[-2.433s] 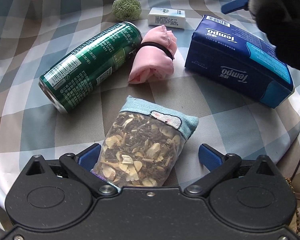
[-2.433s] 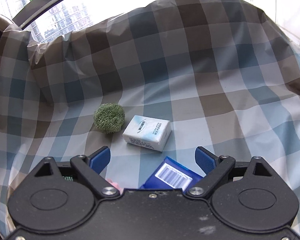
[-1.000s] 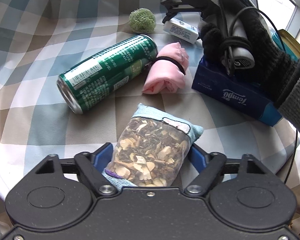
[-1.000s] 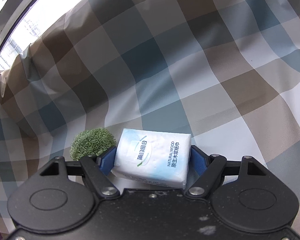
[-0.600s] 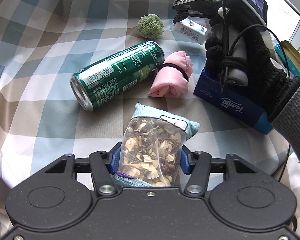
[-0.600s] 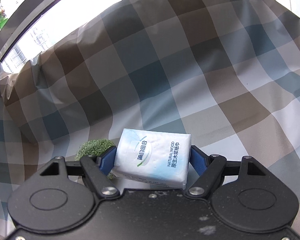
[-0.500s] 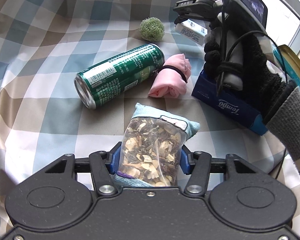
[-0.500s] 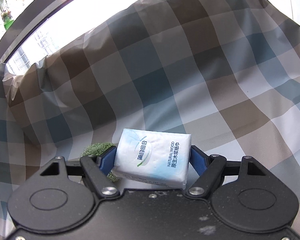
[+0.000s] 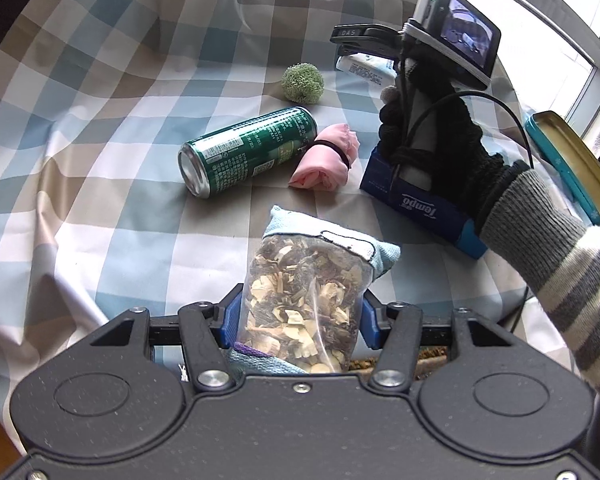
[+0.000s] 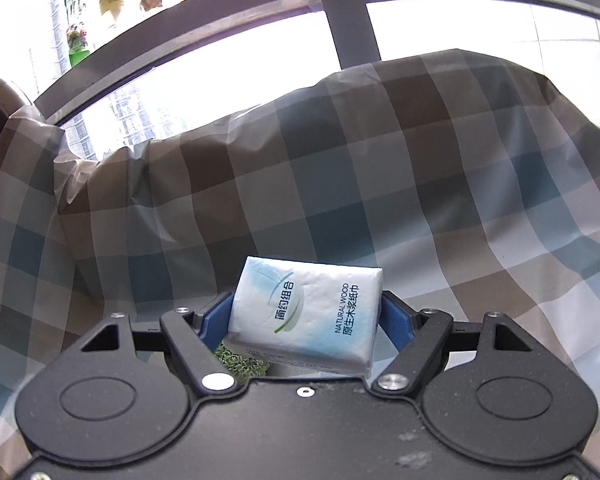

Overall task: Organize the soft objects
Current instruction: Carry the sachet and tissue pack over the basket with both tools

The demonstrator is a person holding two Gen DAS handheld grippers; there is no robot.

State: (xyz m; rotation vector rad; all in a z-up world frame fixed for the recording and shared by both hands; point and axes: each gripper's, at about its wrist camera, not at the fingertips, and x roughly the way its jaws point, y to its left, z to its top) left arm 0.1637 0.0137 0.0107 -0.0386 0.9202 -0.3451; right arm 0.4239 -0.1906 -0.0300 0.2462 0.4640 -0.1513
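Observation:
My left gripper [image 9: 294, 318] is shut on a clear pouch of dried herbs [image 9: 308, 300] with a light blue cloth edge, held above the checked cloth [image 9: 100, 120]. My right gripper [image 10: 306, 322] is shut on a white tissue pack [image 10: 308, 316] and holds it lifted; it also shows in the left wrist view [image 9: 364, 70]. A green fuzzy ball [image 9: 302, 82], a rolled pink cloth with a black band [image 9: 326, 156] and a blue Tempo tissue pack [image 9: 420, 204] lie on the cloth. The ball peeks out below the held pack [image 10: 240, 364].
A green drink can [image 9: 248, 152] lies on its side left of the pink roll. An open teal tin [image 9: 572, 164] sits at the right edge. The cloth rises over a ridge at the back [image 10: 340, 140] below a window.
Both grippers have risen with their loads; the table objects look farther away. The right gripper has tilted up, and the window now shows above the cloth.

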